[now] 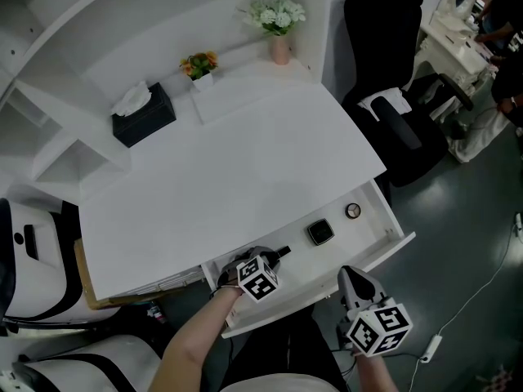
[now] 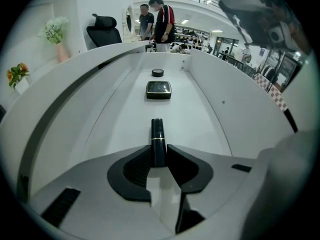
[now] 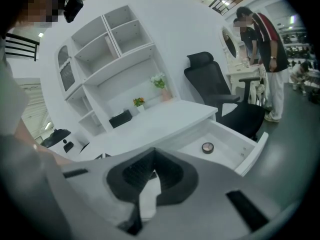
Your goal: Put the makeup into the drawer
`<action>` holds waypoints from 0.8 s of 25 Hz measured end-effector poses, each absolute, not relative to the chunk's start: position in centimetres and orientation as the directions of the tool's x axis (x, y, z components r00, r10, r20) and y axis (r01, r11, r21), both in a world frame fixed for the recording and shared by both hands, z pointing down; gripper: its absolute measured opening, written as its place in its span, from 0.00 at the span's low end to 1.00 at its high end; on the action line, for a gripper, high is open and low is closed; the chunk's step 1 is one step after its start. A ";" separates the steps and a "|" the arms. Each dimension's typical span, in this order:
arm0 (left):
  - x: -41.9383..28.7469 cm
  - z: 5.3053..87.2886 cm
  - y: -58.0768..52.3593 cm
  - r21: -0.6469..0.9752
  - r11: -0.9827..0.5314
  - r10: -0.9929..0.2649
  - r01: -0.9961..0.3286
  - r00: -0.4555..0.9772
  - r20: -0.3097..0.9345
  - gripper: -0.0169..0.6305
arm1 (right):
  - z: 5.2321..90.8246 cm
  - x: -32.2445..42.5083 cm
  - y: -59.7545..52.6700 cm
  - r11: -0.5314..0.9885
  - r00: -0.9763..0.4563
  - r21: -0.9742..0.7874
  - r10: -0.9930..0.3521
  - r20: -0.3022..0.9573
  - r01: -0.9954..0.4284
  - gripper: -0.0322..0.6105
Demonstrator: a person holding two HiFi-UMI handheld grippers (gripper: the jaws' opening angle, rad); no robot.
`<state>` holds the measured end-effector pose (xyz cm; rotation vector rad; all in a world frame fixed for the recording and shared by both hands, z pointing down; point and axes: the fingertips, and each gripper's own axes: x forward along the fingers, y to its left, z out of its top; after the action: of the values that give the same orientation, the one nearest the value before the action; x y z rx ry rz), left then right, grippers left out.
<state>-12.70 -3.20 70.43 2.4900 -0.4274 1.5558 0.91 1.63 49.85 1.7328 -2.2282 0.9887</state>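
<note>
At the room's white wall, white desk (image 1: 245, 178) with shelving behind, black office chair (image 1: 392, 96) to its right. Drawer (image 1: 391, 219) pulled out in front. Black tissue box (image 1: 144, 114), white-flower vase (image 1: 279, 24) and orange flower pot (image 1: 200, 65) along the back. Left gripper (image 2: 159, 156) clamped on black lipstick tube (image 2: 157, 134), low in drawer's left end. Right gripper (image 3: 152, 171) jaws together, empty, outside drawer front. Square compact (image 1: 319, 232) and round compact (image 1: 353, 211) lie farther right in drawer.
</note>
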 end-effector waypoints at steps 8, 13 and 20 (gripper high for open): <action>-13.0 70.7 -3.2 -0.013 -0.943 -0.156 -0.332 0.409 0.899 0.18 | 49.9 0.8 1.7 0.118 -0.324 -0.402 -0.805 0.497 -0.908 0.05; -13.0 70.7 -3.3 -0.005 -0.941 -0.152 -0.339 0.410 0.899 0.21 | 49.9 0.8 1.7 0.120 -0.326 -0.402 -0.804 0.497 -0.908 0.05; -12.4 68.3 -3.6 -0.006 -0.928 -0.187 -0.372 0.454 0.871 0.25 | 49.8 0.8 1.7 0.128 -0.331 -0.399 -0.803 0.496 -0.908 0.05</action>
<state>-12.40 -3.64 68.32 2.5158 -0.4893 1.4719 0.81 1.69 49.81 1.7137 -2.2332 0.9823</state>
